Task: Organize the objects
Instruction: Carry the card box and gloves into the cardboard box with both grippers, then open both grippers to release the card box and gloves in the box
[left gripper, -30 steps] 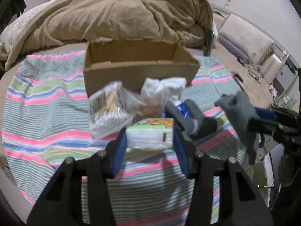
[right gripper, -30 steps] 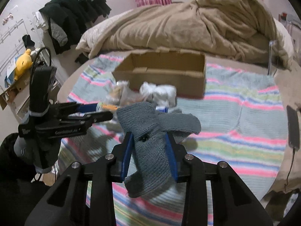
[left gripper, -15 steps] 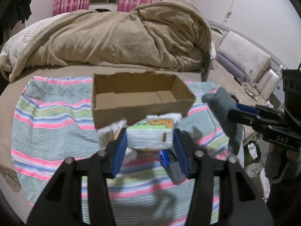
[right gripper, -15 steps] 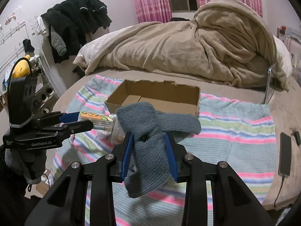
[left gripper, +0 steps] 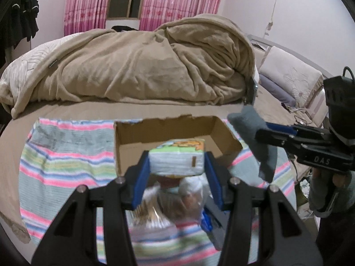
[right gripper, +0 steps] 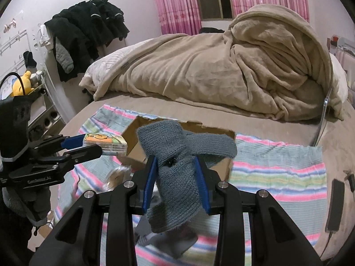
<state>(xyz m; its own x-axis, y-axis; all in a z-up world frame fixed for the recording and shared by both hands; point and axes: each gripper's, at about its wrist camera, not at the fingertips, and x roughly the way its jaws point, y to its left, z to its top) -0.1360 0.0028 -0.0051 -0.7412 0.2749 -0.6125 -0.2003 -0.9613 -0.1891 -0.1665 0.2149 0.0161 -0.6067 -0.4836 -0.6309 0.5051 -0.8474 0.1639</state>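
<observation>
Your left gripper [left gripper: 176,166] is closed on a pack of tissues [left gripper: 176,160]. The blue pads [left gripper: 142,178] press on its two short ends. The pack hangs in the air over the near wall of the cardboard box [left gripper: 124,137], which sits open on the striped blanket [left gripper: 55,161] on the bed.

The pack looks light and squashy. It has a smooth plastic skin, so it could slide if you squeeze too softly. You hold it across the middle, and that seems a good spot, because it stays level there. It should not break if you drop it into the box.

Your right gripper [right gripper: 176,184] is shut on a grey knitted sock [right gripper: 175,155]. It pinches the sock near the middle, where the cloth is bunched. One end flops out to the right and the other hangs down below the fingers. The sock is soft and floppy, and probably very light. The rough wool should grip the pads well. The loose ends may catch on the torn rim of the box, so I think you need to lift it clear before you let go.

Under your left gripper lie more things in crinkly clear bags [left gripper: 159,206]. They are blurry, so you cannot tell what is inside. Bags like that are probably slippery and easy to crush.

Behind the box, the brown duvet [left gripper: 137,66] is heaped at the back of the bed.
</observation>
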